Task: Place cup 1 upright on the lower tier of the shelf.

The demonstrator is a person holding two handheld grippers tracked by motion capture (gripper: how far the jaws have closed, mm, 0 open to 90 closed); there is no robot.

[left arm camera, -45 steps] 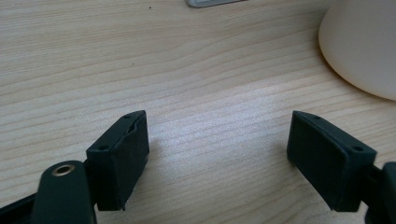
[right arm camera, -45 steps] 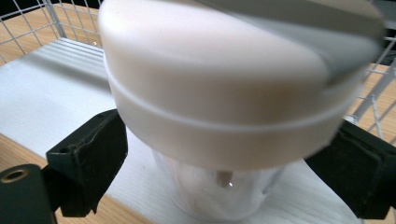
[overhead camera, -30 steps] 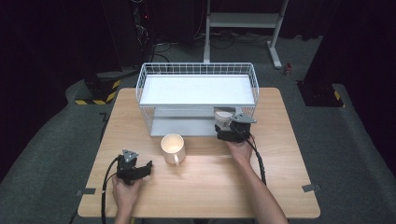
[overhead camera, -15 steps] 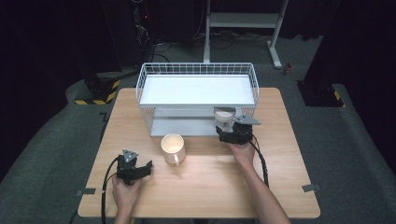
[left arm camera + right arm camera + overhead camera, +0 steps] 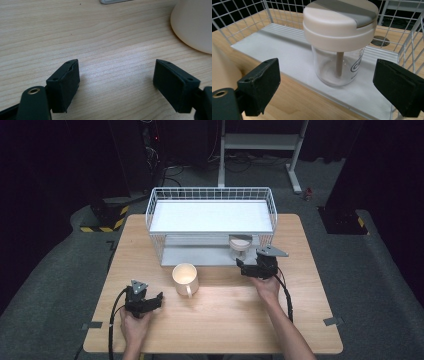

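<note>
Little has shifted over the last second: the right tongs [image 5: 244, 265] sit a touch farther back from the wire rack [image 5: 211, 195], while the left tongs [image 5: 156, 298] rest where they were near the front left of the desk [image 5: 310, 320].

Seen along the right tongs, both jaws stand wide apart and empty, framing the glass jar [image 5: 338, 67] without touching it. That jar, with its broad cream lid [image 5: 339, 23] and a thin stem running down inside, stands upright on the rack's lower shelf [image 5: 287, 52], close to the front edge and toward the right end. Being so near the edge, it leaves the tongs a level approach from the front; the spread looks set to clear the wide lid.

Wide open too, the left tongs [image 5: 115, 82] hover low over bare wood, gripping nothing. A cream mug [image 5: 185, 278] stands just beside them to the right, apart from the rack, probably parked out of the way.
</note>
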